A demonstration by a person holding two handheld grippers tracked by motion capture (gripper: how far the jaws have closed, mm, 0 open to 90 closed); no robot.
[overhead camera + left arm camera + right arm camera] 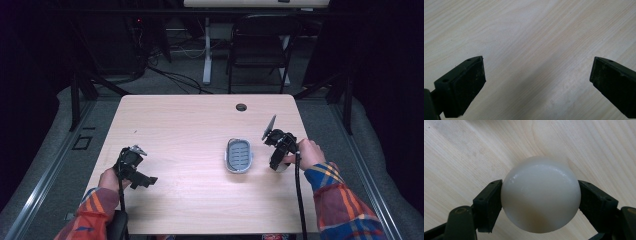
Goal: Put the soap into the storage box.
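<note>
Right claw (pixel 540 202) clenched across the widest part of white soap bar (pixel 541 193): smooth, rounded, likely slippery, so hold firm; left claw (pixel 537 82) released.

right gripper (pixel 540 195) clamped on a smooth white rounded object (pixel 540 193), one black jaw pressed against each side, above pale wood-grain table (pixel 461 152).

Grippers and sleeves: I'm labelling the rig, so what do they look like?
Both the left gripper and right gripper are black, each with a grey three-cornered plate and a trailing black cable. Jaws carry flat black pads. Sleeves are plaid: orange, red, blue, yellow.
</note>
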